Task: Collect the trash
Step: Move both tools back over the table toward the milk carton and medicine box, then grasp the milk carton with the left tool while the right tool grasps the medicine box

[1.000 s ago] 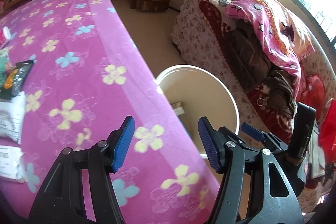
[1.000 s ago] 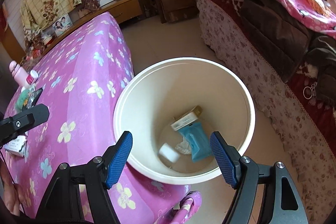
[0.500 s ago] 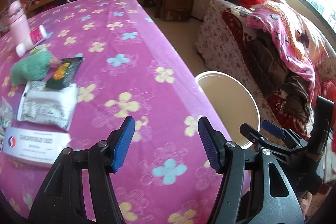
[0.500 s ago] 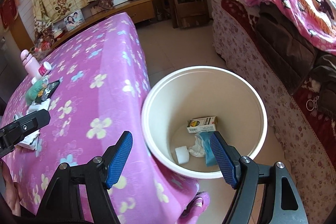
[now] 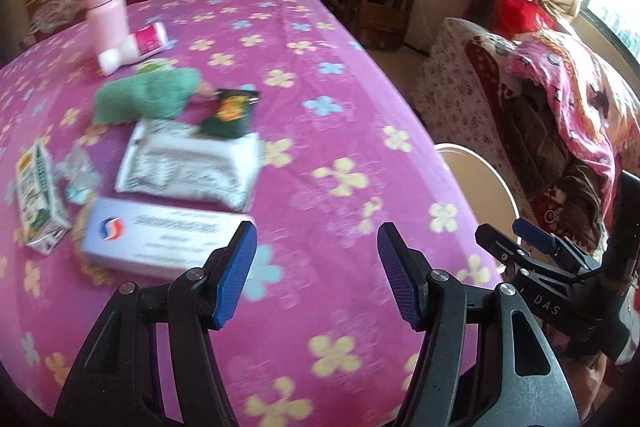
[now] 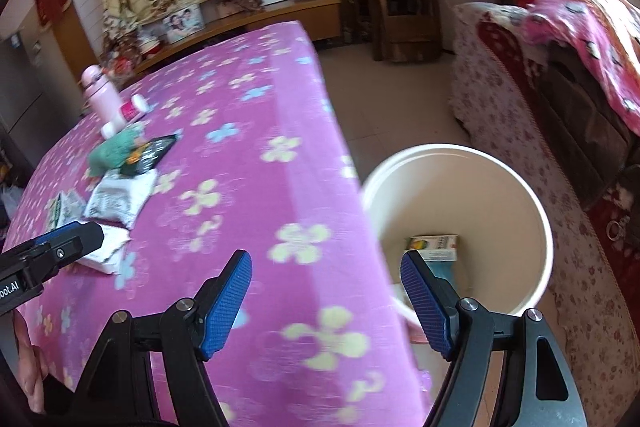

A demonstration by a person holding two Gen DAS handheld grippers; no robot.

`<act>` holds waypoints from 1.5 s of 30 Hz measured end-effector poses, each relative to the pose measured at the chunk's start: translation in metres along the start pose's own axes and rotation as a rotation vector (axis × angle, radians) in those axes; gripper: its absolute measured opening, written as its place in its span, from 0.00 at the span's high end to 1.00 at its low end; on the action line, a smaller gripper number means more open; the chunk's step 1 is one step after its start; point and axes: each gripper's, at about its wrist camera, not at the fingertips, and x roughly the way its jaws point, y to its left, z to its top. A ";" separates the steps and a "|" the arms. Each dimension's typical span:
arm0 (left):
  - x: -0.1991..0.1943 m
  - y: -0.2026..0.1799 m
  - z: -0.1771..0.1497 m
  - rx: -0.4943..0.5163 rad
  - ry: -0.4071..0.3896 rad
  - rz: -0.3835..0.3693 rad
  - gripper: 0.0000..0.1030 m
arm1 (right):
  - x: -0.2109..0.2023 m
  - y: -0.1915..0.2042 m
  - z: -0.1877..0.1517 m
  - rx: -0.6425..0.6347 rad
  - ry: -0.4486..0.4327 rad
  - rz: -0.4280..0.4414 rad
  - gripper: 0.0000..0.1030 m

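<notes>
Left gripper is hovering wide and empty, white box lying just ahead-left on the counter. Right gripper is gaping empty too, bin sitting ahead-right.

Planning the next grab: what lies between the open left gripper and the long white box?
Nothing lies between: in the left wrist view, only bare flowered tablecloth separates the left gripper from the long white box, just beyond its left finger.

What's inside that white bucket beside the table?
In the white bucket lie a small printed carton and something blue below it. The tablecloth and right fingers hide the remaining bottom.
</notes>
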 end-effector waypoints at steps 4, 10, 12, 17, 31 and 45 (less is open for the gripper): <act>-0.012 0.033 -0.007 -0.045 0.000 0.033 0.40 | 0.008 0.032 -0.001 -0.045 0.024 0.054 0.27; -0.034 0.093 -0.011 -0.136 -0.023 0.103 0.40 | 0.022 0.080 -0.002 -0.117 0.055 0.128 0.27; -0.043 0.121 -0.009 -0.188 -0.033 0.131 0.40 | 0.026 0.096 -0.002 -0.139 0.064 0.154 0.27; -0.053 0.180 -0.003 -0.291 -0.050 0.209 0.40 | 0.033 0.130 0.001 -0.195 0.078 0.207 0.27; -0.001 0.244 0.018 -0.414 0.025 0.247 0.39 | 0.052 0.192 0.012 -0.364 0.097 0.369 0.26; 0.017 0.259 0.022 -0.389 0.080 0.210 0.40 | 0.098 0.230 0.013 -0.591 0.201 0.518 0.30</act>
